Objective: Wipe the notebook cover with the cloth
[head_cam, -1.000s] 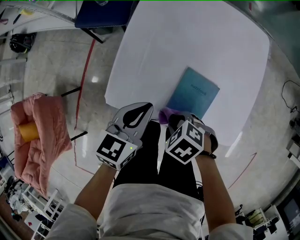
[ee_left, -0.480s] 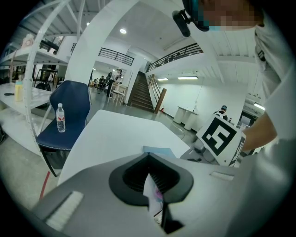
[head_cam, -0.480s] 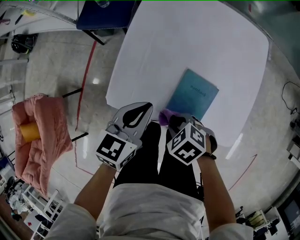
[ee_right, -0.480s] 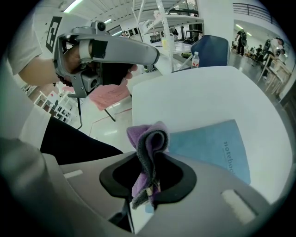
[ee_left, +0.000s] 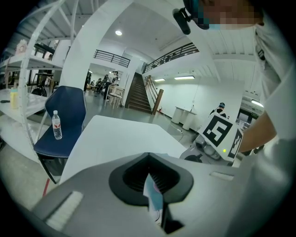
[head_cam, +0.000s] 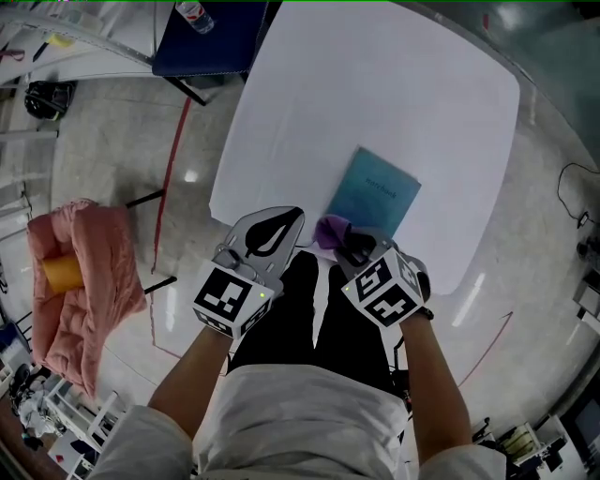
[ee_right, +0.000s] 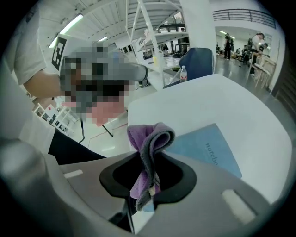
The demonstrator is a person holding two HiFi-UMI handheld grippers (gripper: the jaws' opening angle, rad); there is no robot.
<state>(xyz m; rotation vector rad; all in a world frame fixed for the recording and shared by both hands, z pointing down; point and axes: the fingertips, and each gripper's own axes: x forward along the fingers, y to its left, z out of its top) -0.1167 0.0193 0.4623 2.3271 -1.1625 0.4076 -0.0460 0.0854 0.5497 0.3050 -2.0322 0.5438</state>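
A light-blue notebook (head_cam: pixel 372 195) lies flat near the front edge of the white table (head_cam: pixel 375 84); the right gripper view also shows the notebook (ee_right: pixel 203 148). My right gripper (head_cam: pixel 343 240) hovers at the table's near edge, just short of the notebook's near corner, shut on a folded purple cloth (head_cam: pixel 331 228). In its own view the cloth (ee_right: pixel 150 139) stands up out of the closed jaws of the right gripper (ee_right: pixel 148 173). My left gripper (head_cam: pixel 286 223) sits beside it to the left, off the table's edge, shut with nothing held (ee_left: pixel 150 173).
A dark blue chair (head_cam: pixel 211 37) with a water bottle (head_cam: pixel 192 14) stands at the table's far left corner. A pink fabric heap (head_cam: pixel 84 281) with an orange cylinder (head_cam: pixel 61 272) lies on the floor to the left. Red tape lines (head_cam: pixel 169 159) mark the floor.
The right gripper has turned slightly while holding the cloth at the table's edge. The head camera has shifted a little. The left gripper has stayed put.
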